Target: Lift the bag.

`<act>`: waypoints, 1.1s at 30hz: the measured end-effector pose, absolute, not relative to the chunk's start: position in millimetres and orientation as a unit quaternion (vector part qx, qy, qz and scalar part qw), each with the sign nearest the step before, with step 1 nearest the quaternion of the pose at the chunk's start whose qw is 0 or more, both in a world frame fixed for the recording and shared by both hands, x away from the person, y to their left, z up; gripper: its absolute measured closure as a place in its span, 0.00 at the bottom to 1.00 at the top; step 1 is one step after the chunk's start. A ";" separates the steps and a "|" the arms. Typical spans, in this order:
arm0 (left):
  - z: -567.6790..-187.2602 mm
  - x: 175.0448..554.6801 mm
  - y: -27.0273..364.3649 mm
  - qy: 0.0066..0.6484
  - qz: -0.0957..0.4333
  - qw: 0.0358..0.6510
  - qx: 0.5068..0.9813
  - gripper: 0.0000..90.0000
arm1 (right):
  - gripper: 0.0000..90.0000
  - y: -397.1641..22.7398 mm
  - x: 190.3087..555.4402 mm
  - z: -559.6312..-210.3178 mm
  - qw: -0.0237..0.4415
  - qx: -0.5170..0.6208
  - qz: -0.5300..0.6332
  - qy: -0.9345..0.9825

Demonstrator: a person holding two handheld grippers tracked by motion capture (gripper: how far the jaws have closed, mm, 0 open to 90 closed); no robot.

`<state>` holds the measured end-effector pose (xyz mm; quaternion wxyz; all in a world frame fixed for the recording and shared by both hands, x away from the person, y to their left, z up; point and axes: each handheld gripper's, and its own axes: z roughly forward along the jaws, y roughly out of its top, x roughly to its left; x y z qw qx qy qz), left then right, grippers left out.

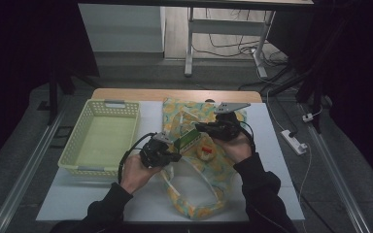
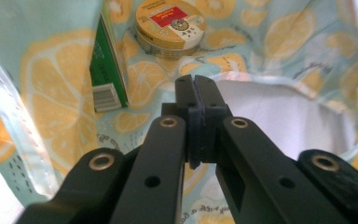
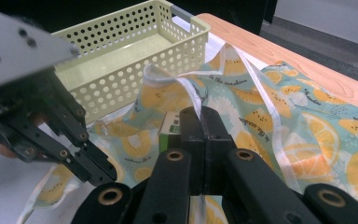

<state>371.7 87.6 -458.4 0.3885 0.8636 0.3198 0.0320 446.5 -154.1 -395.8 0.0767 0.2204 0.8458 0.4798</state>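
A lemon-print bag [image 1: 196,206] lies open on the white table [image 1: 77,194]. Inside it stand a green box [image 1: 188,140] and a round tin [image 1: 206,151] with a red label. My left gripper [image 1: 177,156] is shut on the bag's near rim. In the left gripper view the gripper [image 2: 198,88] points into the bag [image 2: 51,84], with the box [image 2: 105,70] and tin [image 2: 170,25] beyond. My right gripper [image 1: 201,127] is shut on the bag's pale strap [image 3: 193,95]. That gripper [image 3: 200,116] lifts the strap above the box [image 3: 169,128].
An empty pale yellow perforated basket [image 1: 102,141] stands left of the bag, and it appears as the basket [image 3: 116,88] behind the left gripper [image 3: 102,175]. A wooden table edge [image 1: 126,93] runs along the back. A power strip [image 1: 294,141] lies on the floor at right.
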 end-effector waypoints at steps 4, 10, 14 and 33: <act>-447.9 373.4 93.2 0.322 0.025 0.409 0.853 0.99 | 0.99 -152.4 446.3 -393.8 0.074 0.218 0.481 0.846; -434.5 377.2 102.1 0.325 0.014 0.429 0.843 0.99 | 0.99 -147.9 444.0 -389.6 0.072 0.210 0.479 0.850; -422.4 379.8 108.4 0.325 0.009 0.443 0.835 0.99 | 0.99 -145.1 443.2 -383.3 0.077 0.203 0.478 0.851; -369.4 397.9 126.1 0.324 0.009 0.468 0.822 0.99 | 0.99 -141.4 440.9 -357.9 0.083 0.187 0.483 0.852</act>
